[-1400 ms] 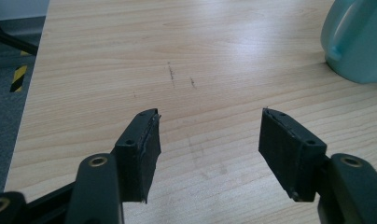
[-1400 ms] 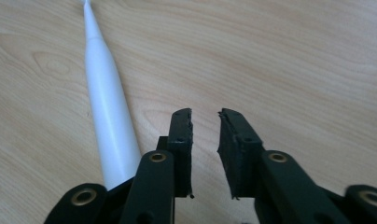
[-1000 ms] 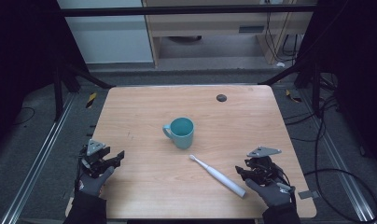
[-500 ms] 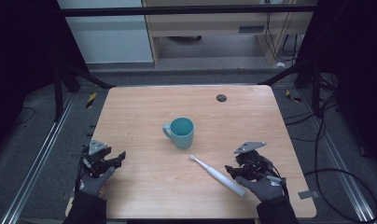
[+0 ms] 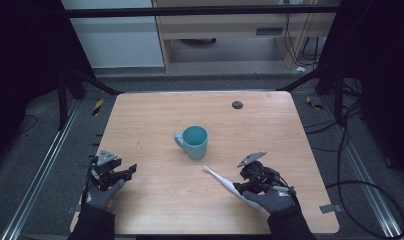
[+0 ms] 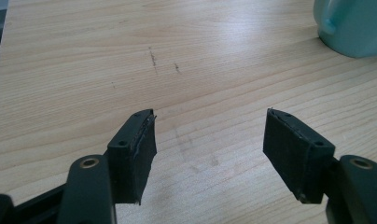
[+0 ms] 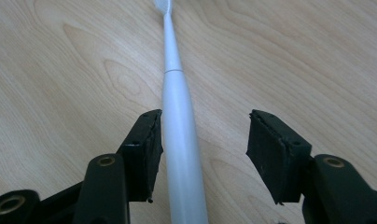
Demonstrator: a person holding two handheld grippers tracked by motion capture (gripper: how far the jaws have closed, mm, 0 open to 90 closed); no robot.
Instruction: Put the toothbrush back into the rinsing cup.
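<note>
Toothbrush (image 5: 226, 182), white, lies flat on wooden worktop (image 5: 155, 120), at 5 o'clock of teal mug (image 5: 193, 142), head toward mug. Right hand-held gripper (image 5: 245, 183) at its handle end; left hand-held gripper (image 5: 124, 173) near worktop's 8 o'clock edge. Left gripper view: jaws wide over bare wood, mug (image 6: 352, 25) at 1 o'clock. Right gripper view: jaws wide, straddling toothbrush (image 7: 179, 135) handle, left pad just beside it, not clamped.

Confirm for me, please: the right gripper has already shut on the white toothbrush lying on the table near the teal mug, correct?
Not quite. The right gripper is open: in the right gripper view its jaws stand apart around the toothbrush, the handle beside one jaw with a wide gap to the other. The rest holds: it lies on the table near the mug.
</note>
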